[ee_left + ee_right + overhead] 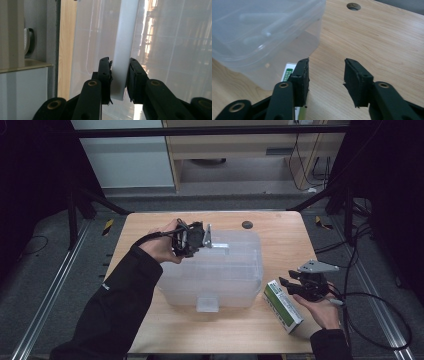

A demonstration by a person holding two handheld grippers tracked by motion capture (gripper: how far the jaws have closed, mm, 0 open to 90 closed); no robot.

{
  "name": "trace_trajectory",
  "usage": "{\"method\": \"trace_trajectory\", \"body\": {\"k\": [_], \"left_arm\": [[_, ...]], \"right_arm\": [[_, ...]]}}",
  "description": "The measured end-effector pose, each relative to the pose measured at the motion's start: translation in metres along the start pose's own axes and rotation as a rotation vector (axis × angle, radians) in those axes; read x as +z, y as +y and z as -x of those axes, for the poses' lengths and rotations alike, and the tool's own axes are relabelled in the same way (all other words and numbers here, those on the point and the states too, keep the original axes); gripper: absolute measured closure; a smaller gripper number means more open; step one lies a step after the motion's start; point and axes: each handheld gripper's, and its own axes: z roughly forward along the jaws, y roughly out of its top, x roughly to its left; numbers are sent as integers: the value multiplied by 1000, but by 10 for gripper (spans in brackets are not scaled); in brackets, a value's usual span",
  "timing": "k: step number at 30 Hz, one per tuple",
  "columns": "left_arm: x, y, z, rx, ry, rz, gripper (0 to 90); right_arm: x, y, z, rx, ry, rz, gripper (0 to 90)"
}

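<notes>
The bin [220, 270], clear plastic with its lid on, sits mid-desk [280, 227]. The left hand-held gripper [197, 240] is at the bin's far left corner, its jaws clamped on the white lid latch [123, 50], pads pressing both faces. To the right, a green-and-white box [283, 305] lies just beside the bin. The right hand-held gripper [295, 285] hovers over the box, jaws half apart with nothing between them.

1 clear bin [220, 270], 1 green box [282, 305]
</notes>
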Motion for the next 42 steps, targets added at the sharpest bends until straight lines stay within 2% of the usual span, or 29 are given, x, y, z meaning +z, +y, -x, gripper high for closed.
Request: {"method": "trace_trajectory", "body": {"k": [10, 18, 29, 32, 35, 42], "left_arm": [[-4, 1, -8, -24, 1, -1, 736], [-6, 1, -12, -74, 5, 19, 729], [-9, -2, -23, -123, 53, 49, 717], [-9, -3, -25, -125, 61, 55, 715], [-9, -4, -28, -137, 74, 65, 711], [-8, -4, -34, -147, 88, 67, 706]], "right_arm": [[-3, 6, -8, -7, 45, -19, 667], [-5, 10, -15, -16, 86, -15, 738], [-4, 11, -22, -24, 133, -23, 833], [-3, 10, -24, -23, 143, -24, 851], [0, 11, -28, -40, 164, -23, 896], [1, 17, -38, -63, 186, 4, 900]]}}
